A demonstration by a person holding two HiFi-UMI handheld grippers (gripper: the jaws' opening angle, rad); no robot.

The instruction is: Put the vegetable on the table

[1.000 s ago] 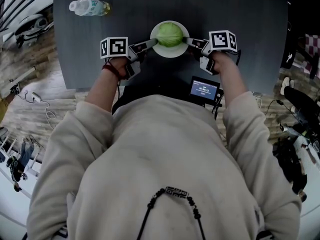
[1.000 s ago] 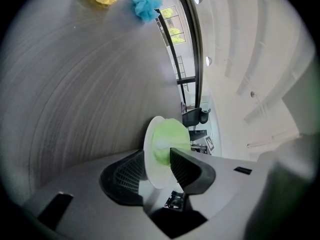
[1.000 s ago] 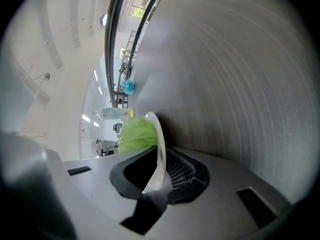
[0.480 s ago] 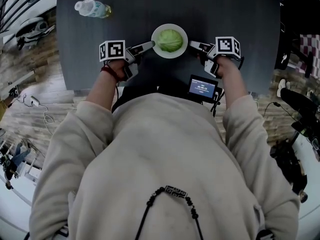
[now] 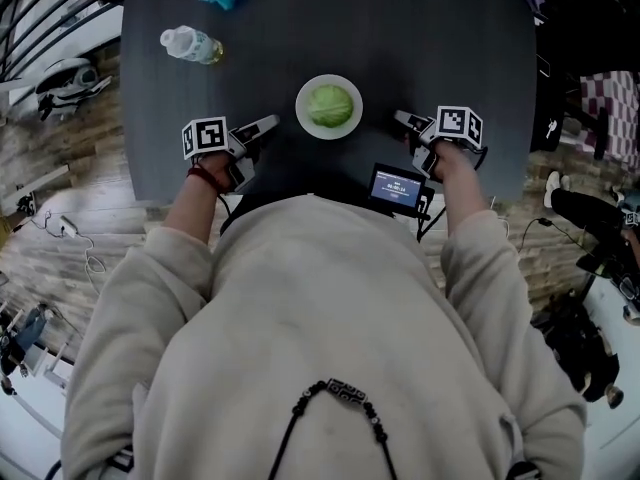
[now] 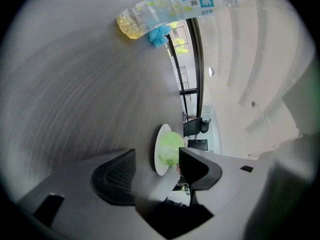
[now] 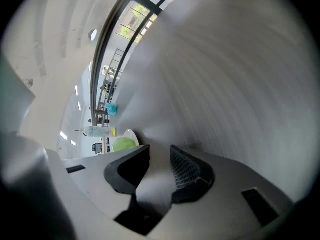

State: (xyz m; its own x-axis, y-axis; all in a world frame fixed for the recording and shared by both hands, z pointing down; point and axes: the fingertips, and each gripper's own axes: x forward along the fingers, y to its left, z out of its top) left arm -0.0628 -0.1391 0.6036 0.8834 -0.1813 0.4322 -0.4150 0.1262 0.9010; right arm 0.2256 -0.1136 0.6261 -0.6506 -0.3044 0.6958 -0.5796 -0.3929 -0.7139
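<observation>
- Left claw point(image 5: 264, 126): jaws apart, empty.
- Right claw point(image 5: 403, 121): jaws apart, empty.
- Cabbage point(image 5: 329, 105) on white plate point(image 5: 304, 118) sits between the 2 claws, touching neither, on the worktop point(image 5: 450, 48).

Dark grey table point(image 5: 420, 38), wood-plank floor point(image 5: 70, 238), tall black-framed windows point(image 6: 182, 59), daylight beyond.

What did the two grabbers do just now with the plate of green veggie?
Both let go. The left gripper and right gripper were pinching the rim of the plate; now they have pulled back from it on either side, jaws open and empty. The plate with the green vegetable stays on the table, and the bottle lies where it was.
</observation>
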